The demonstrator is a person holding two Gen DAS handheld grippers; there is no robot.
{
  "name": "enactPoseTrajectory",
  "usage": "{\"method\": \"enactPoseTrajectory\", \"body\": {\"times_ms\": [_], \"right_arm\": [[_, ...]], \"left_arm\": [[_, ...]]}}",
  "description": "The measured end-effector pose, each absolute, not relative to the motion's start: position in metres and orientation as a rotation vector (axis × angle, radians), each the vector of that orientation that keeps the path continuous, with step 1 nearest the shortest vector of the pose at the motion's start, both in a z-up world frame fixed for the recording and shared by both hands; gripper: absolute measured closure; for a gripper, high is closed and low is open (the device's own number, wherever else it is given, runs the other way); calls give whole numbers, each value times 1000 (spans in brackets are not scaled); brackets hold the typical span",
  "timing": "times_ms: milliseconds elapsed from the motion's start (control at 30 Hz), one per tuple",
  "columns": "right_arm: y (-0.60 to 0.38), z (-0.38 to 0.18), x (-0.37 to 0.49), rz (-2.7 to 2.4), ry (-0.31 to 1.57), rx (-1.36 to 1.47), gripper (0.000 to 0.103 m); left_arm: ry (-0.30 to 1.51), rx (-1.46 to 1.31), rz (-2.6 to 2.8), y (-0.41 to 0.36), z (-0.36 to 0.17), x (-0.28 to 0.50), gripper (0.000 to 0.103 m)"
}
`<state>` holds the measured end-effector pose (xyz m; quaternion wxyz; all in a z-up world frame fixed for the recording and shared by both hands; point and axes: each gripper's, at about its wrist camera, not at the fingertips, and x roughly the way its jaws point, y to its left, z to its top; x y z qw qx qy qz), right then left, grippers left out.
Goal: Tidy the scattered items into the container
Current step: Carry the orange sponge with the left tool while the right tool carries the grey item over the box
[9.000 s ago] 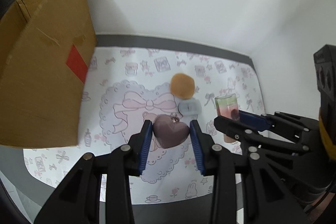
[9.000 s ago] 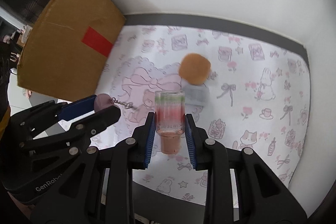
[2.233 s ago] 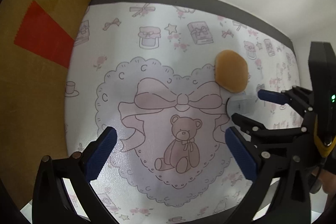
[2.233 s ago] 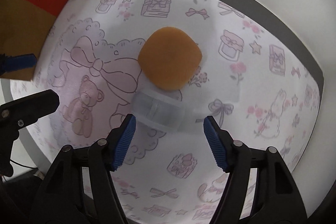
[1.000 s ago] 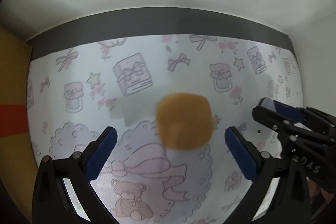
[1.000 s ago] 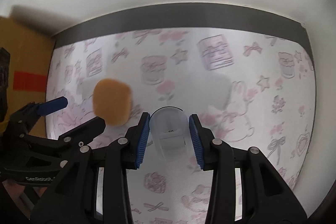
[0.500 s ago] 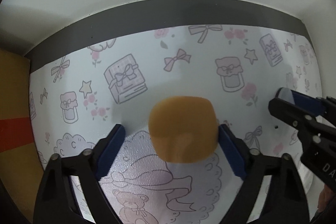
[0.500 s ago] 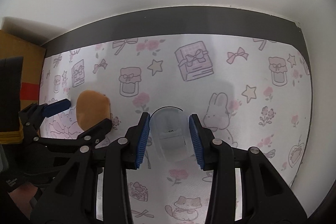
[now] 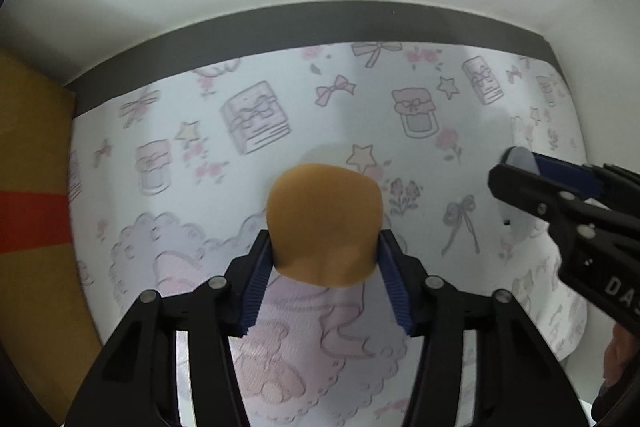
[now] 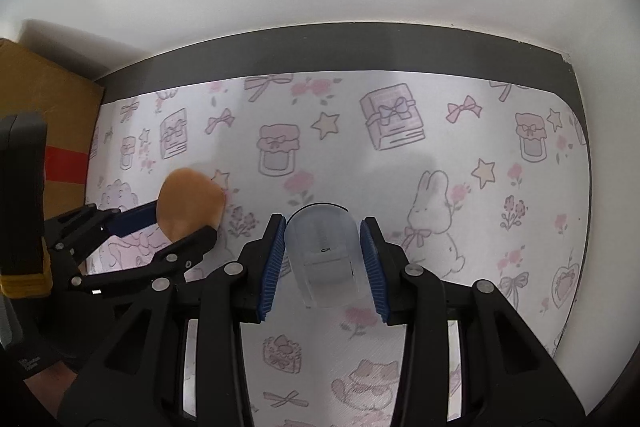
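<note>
Two claws loaded: your left claw [image 9: 325, 267] squeezes the soft, light orange puff [image 9: 323, 223] mid-frame; right claw [image 10: 323, 263] clamps the slick plastic case [image 10: 323, 259] sidewalls.

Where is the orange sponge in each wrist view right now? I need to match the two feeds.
Left wrist: the orange sponge sits centre frame, pinched in the left claw.
Right wrist: the orange sponge is at mid-left, in the left claw reaching in from the side.
Shared landmark: the cardboard box with its red stripe, at the left edge of both views.
</note>
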<state>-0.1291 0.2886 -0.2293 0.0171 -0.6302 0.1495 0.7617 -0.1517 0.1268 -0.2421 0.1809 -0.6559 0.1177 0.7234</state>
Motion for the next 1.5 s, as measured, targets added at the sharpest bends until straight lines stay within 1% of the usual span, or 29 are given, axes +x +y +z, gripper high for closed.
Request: {"method": "enactPoseTrajectory", "body": {"times_ms": [267, 500, 1033, 1267, 1500], "right_arm": [[256, -202, -116, 2430, 436, -1926, 63], [224, -172, -102, 2486, 412, -1892, 63], [173, -67, -90, 2687, 357, -1720, 63], [148, -31, -97, 2758, 335, -1664, 63], [122, 3, -112, 2835, 270, -1626, 63]], "left_arm": [[280, -1804, 2116, 103, -201, -125, 51], [232, -1741, 2172, 70, -151, -122, 51], [82, -1526, 2303, 19, -44, -116, 51], [6, -1445, 2362, -5, -16, -126, 51], [-49, -1389, 2418, -31, 4, -136, 51]]}}
